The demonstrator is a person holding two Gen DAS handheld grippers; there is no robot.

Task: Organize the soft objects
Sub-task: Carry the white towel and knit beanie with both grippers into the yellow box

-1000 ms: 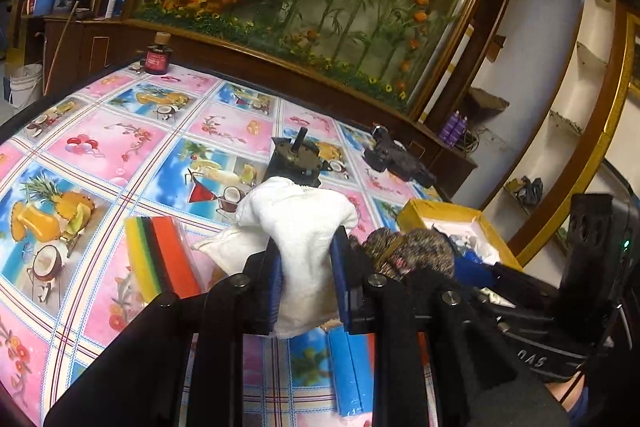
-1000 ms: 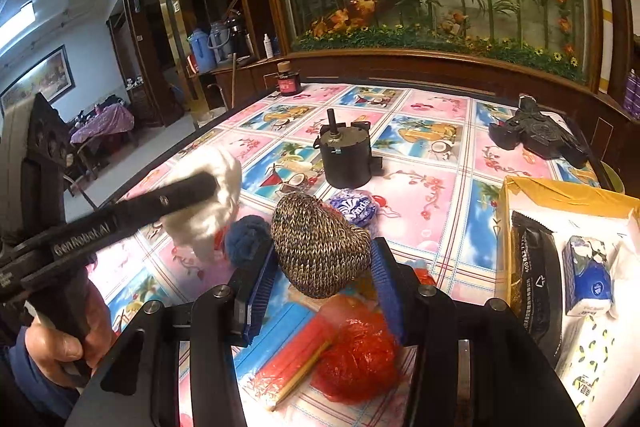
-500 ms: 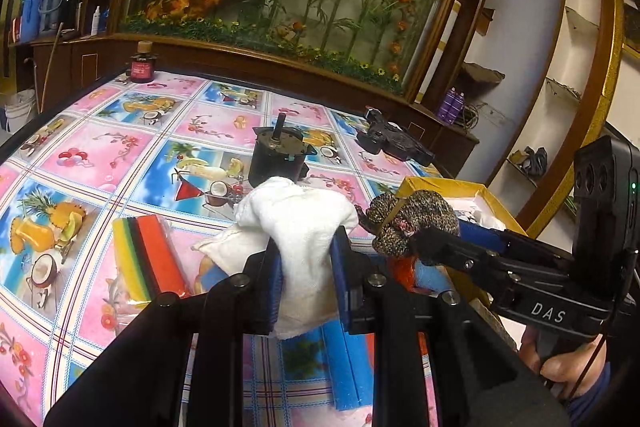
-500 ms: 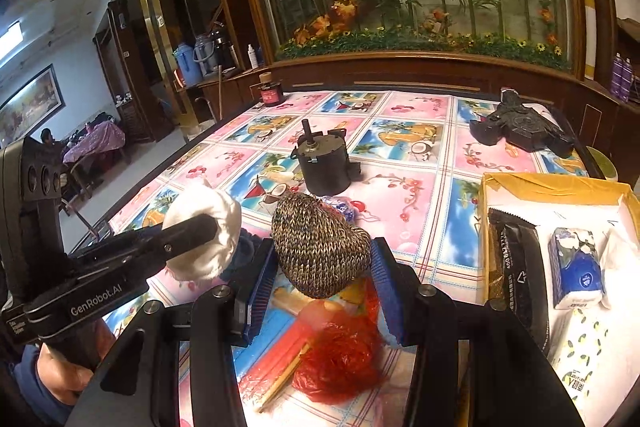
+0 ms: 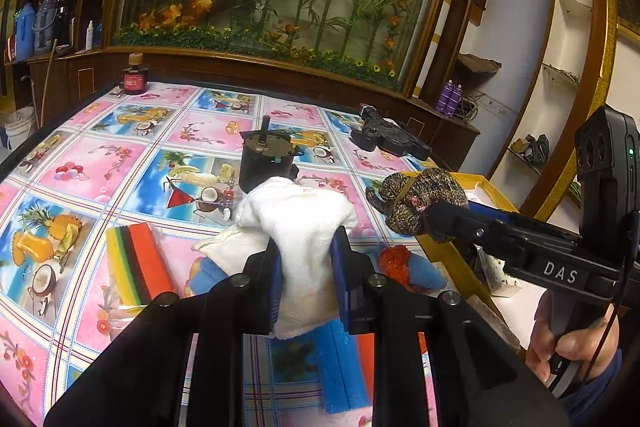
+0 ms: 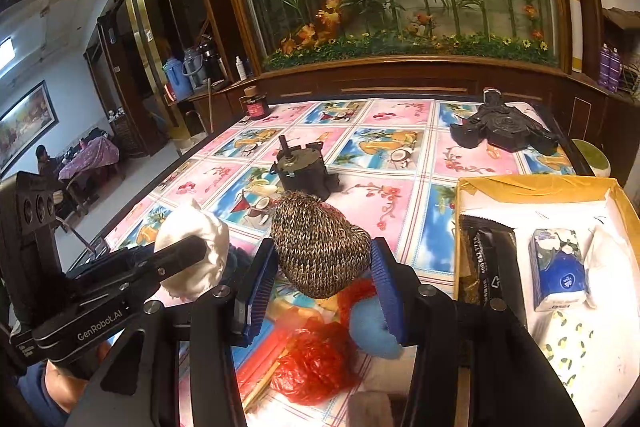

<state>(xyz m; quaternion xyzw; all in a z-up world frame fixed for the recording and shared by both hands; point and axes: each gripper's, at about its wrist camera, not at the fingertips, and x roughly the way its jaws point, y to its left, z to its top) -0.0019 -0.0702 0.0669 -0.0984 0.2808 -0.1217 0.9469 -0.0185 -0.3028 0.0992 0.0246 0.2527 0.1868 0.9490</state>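
Observation:
My left gripper (image 5: 306, 267) is shut on a white cloth (image 5: 298, 223), held above the patterned table; it also shows in the right wrist view as the left gripper (image 6: 188, 259) with the white cloth (image 6: 190, 227). My right gripper (image 6: 322, 279) is shut on a brown knitted hat (image 6: 320, 247), lifted just left of the yellow box (image 6: 536, 185). In the left wrist view the knitted hat (image 5: 416, 197) hangs at the box's near rim. Below lie a blue soft ball (image 6: 372, 327) and a red mesh bag (image 6: 316, 359).
A black motor (image 6: 300, 171) stands mid-table, a black gadget (image 6: 504, 127) at the far right, a small jar (image 6: 254, 105) at the far edge. Striped sponges (image 5: 134, 259) and blue foam (image 5: 340, 367) lie near. The box holds a black packet (image 6: 484, 263) and tissue packs (image 6: 556, 267).
Both grippers have drifted right across the table with their loads; the hat has come closer to the yellow box, and the blue ball and red mesh have come into view beneath it.

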